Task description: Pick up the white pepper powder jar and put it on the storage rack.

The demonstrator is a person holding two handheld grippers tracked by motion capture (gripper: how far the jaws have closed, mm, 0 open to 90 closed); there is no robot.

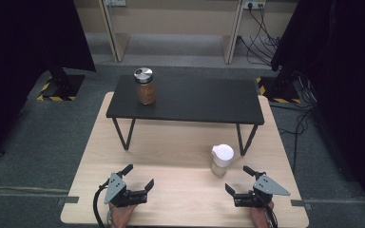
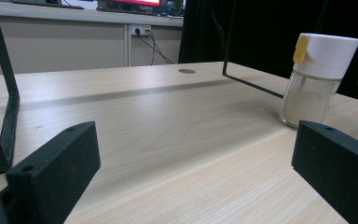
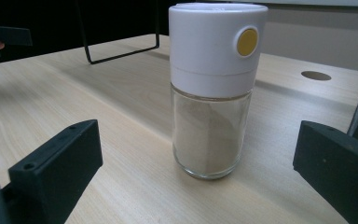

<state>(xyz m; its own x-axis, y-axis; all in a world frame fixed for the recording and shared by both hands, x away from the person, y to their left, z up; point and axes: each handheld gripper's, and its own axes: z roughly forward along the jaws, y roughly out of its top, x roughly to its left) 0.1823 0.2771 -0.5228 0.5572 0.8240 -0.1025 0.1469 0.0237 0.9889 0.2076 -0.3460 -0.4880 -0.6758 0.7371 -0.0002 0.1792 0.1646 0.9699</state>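
Tabletop shaker (image 3: pixel 212 93) faces right tool (image 3: pixel 193 186)

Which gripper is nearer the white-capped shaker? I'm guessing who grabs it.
Right. The right gripper sits just right of the white-capped shaker, jaws open toward it; the left gripper is across the table.

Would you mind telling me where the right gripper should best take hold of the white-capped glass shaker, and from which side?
Probably around the glass body, just under the white cap. The shaker stands upright on the table, straight ahead of the open right gripper. A level approach from the person's side, jaws either side of the round body, looks best; the cap is wider, which should stop slipping.
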